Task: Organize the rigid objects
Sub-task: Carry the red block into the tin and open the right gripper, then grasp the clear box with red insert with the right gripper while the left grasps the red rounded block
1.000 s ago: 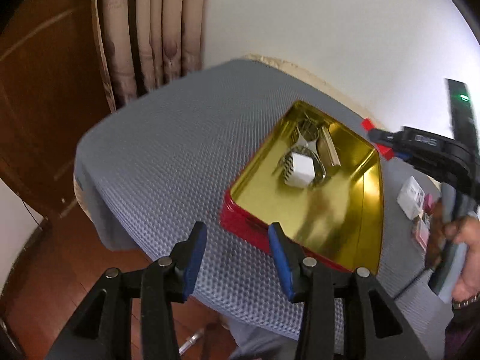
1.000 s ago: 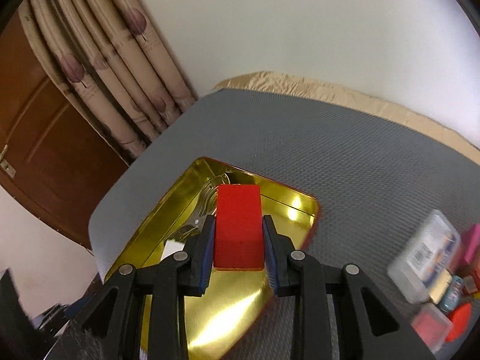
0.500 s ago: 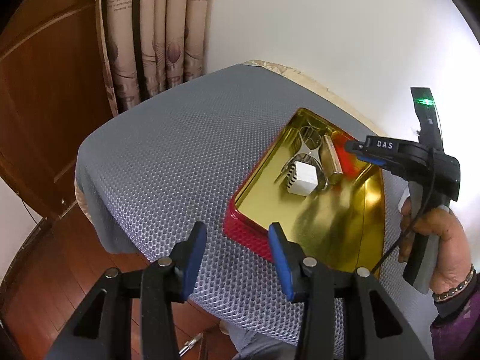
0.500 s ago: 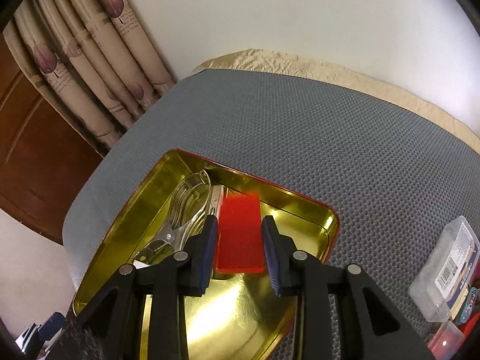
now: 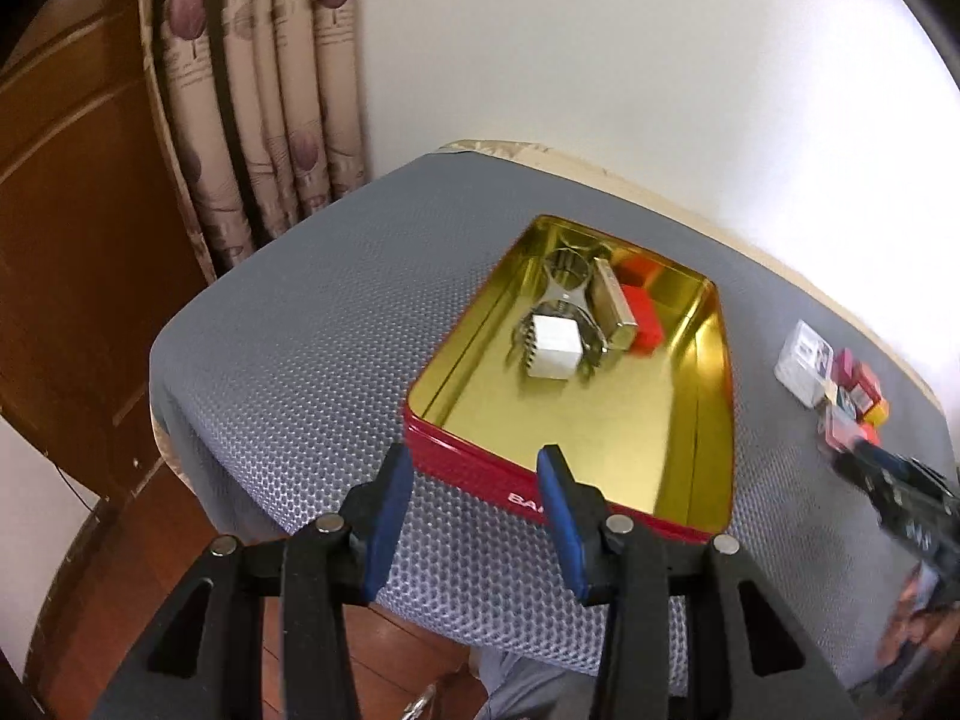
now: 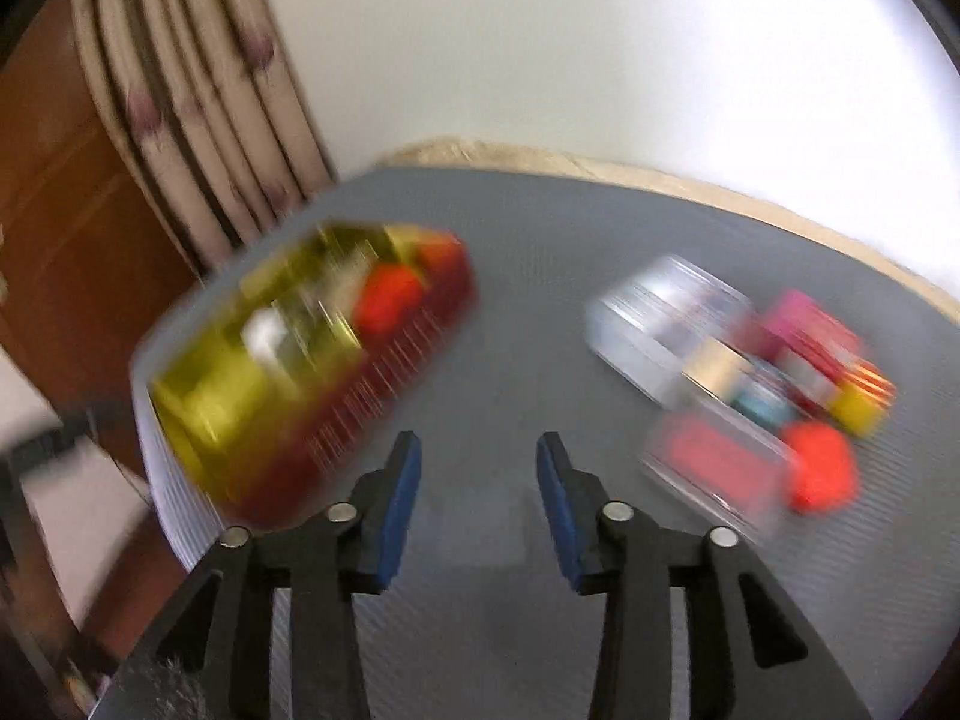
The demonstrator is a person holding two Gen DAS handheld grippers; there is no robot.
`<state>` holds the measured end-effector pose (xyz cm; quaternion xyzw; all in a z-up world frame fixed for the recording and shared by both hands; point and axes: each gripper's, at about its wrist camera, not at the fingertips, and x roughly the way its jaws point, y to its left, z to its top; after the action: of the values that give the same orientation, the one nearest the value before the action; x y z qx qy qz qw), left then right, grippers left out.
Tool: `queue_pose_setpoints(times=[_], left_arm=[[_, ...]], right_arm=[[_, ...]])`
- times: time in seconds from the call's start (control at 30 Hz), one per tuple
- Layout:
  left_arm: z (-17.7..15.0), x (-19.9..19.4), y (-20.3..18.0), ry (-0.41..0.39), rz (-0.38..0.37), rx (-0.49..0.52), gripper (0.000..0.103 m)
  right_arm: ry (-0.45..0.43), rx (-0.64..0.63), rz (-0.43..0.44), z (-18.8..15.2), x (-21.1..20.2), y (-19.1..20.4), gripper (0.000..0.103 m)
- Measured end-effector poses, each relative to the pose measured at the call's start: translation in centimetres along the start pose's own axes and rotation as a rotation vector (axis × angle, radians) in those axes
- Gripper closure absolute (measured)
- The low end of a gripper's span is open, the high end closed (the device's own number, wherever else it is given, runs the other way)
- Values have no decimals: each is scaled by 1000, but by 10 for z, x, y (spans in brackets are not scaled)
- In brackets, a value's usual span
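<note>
A red tin with a gold inside (image 5: 468, 462) sits on the grey mat. In it lie a red block (image 5: 643, 319), a white cube (image 5: 555, 349), a metal bar (image 5: 612, 306) and a metal clip (image 5: 564, 276). My left gripper (image 5: 474, 507) is open and empty, just in front of the tin's near wall. My right gripper (image 6: 477, 495) is open and empty over the mat, between the blurred tin (image 6: 384, 372) and a pile of small items (image 6: 768, 384). The right gripper also shows at the right edge of the left wrist view (image 5: 900, 498).
The pile holds a clear plastic box (image 5: 801, 363), pink, red and yellow pieces (image 5: 858, 390). The mat's near edge drops to a wooden floor (image 5: 180, 540). A curtain (image 5: 264, 120) and brown door (image 5: 72, 240) stand left; a white wall lies behind.
My right gripper let go of the red block in the tin, opened, and swung back to the right toward the pile. The left gripper stayed open by the tin.
</note>
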<state>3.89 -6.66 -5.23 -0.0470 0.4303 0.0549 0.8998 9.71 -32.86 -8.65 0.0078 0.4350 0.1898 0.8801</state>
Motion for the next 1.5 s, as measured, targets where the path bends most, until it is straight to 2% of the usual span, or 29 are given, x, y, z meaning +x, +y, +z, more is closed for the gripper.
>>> queue_pose_setpoints(times=[0.07, 0.17, 0.3, 0.37, 0.47, 0.5, 0.57, 0.63, 0.73, 0.83, 0.87, 0.9, 1.0, 1.07, 1.2, 1.27, 1.33, 1.4, 1.47, 1.5], left_arm=[[-1, -2, -3, -5, 0, 7, 59], [-3, -2, -5, 6, -7, -4, 59], [-5, 0, -9, 4, 23, 7, 59], [-5, 0, -10, -5, 38, 9, 59], [-4, 3, -9, -5, 45, 10, 59], [-4, 5, -9, 4, 44, 14, 59], [-5, 10, -11, 26, 39, 20, 59], [-5, 14, -12, 48, 31, 23, 59], [-5, 15, -13, 53, 30, 25, 59], [-5, 14, -13, 47, 26, 27, 59], [-5, 14, -14, 46, 26, 30, 59], [-6, 14, -14, 45, 27, 33, 59], [-6, 12, -15, 41, 23, 37, 59], [-6, 10, -16, 33, 28, 43, 59], [-7, 2, -24, 5, 13, 75, 59], [-8, -3, -34, 14, -46, 110, 59], [-10, -6, -47, 43, -137, 141, 59], [-13, -9, -72, 93, -264, 202, 59], [-14, -10, -102, 138, -354, 275, 59], [-14, -11, -123, 163, -405, 315, 52]], right_arm=[[35, -83, -77, -8, -9, -13, 59], [110, -204, -123, -2, -15, -38, 57], [195, -264, -104, 16, 1, -64, 57], [244, -255, -51, 19, 13, -74, 57], [249, -291, -45, 23, 22, -79, 56], [250, -299, -39, 26, 25, -81, 54], [263, -304, -24, 29, 31, -84, 43], [280, -309, -17, 32, 36, -84, 43], [314, -323, 20, 36, 44, -80, 32], [355, -352, 15, 38, 59, -71, 34], [379, -343, 41, 38, 63, -69, 46], [396, -342, 48, 38, 66, -66, 53], [404, -358, 26, 32, 68, -55, 54], [388, -343, 20, 28, 63, -51, 54], [262, -199, 51, 12, 25, -54, 54], [193, -112, 42, -1, -1, -65, 54], [126, -12, 5, -21, -32, -83, 54], [81, 96, -67, -44, -61, -107, 54], [64, 170, -136, -69, -80, -130, 54], [64, 199, -183, -80, -88, -143, 54]])
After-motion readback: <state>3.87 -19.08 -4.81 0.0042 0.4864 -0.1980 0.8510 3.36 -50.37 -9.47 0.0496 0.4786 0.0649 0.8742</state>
